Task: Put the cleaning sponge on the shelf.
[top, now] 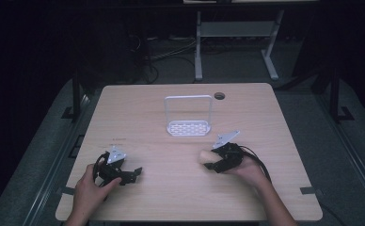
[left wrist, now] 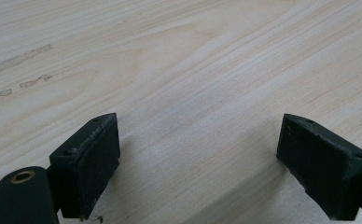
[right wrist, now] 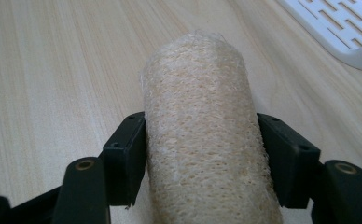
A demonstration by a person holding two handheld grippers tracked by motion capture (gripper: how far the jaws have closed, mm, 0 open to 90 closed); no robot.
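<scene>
A person's two forearms come in from the near edge of a light wooden table (top: 171, 193). The left hand (top: 89, 190) holds the left gripper (top: 132, 174) low over the near left part of the tabletop, pointing right and slightly away; in the left gripper view its two black jaws stand wide apart with bare wood between them. The right hand (top: 249, 170) holds the right gripper (top: 210, 161) near the middle right of the table, pointing left. Its jaws are clamped on a pale tan loofah sponge (right wrist: 202, 135), pressing on both its sides; the sponge's rounded end sticks out past the jaws, just above the tabletop. Beyond it stands a white slotted rack (top: 188, 127) with an upright wire frame, near the table's centre.
</scene>
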